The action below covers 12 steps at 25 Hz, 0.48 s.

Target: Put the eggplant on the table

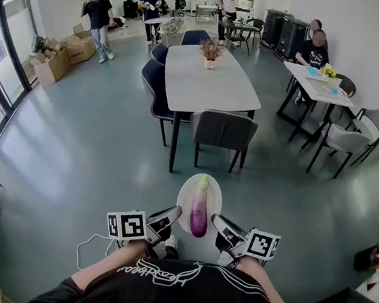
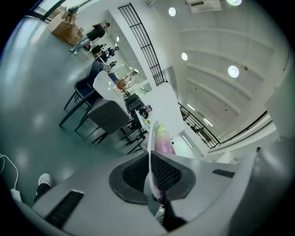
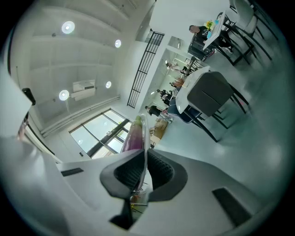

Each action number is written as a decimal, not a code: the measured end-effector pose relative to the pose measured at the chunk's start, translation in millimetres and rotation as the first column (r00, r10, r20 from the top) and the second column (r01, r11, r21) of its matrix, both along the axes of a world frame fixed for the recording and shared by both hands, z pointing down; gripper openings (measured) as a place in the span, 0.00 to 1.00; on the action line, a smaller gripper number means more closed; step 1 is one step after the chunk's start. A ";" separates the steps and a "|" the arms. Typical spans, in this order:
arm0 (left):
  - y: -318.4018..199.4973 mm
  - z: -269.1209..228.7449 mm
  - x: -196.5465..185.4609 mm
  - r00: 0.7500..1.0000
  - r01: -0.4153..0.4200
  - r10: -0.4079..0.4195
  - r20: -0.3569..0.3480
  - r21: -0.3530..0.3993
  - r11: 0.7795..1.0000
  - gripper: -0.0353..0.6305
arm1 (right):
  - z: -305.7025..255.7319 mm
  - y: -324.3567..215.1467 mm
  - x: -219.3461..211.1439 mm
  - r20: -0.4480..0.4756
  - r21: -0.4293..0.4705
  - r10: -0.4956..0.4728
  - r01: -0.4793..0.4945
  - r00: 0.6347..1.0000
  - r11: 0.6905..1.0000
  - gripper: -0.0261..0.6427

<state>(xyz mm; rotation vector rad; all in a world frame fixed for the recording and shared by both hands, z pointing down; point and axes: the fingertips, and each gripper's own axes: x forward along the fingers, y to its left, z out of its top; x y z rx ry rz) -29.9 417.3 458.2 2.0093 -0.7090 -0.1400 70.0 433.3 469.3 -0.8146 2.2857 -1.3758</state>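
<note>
Pinching plate (image 1: 186, 196) with eggplant (image 1: 199, 213): left tongs (image 1: 176, 212), right tongs (image 1: 215, 219).

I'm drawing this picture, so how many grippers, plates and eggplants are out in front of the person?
Round white plate: 1
Purple eggplant with a green tip, lying on it: 1
Grey two-jaw grippers, left gripper and right gripper, each shut on the plate's rim: 2
Total: 4

My right claw (image 3: 144, 159) is clamped on the white plate (image 3: 145, 131) rim, pads tight both sides. Purple eggplant (image 3: 133, 136) lies on plate, green tip fwd. Grey chair (image 3: 209, 94) beyond.
</note>
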 end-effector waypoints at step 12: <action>9.8 -3.6 1.5 1.000 0.000 0.000 -0.003 0.002 1.000 0.09 | -3.4 11.0 2.6 -0.016 0.007 0.006 -0.005 1.000 1.000 0.07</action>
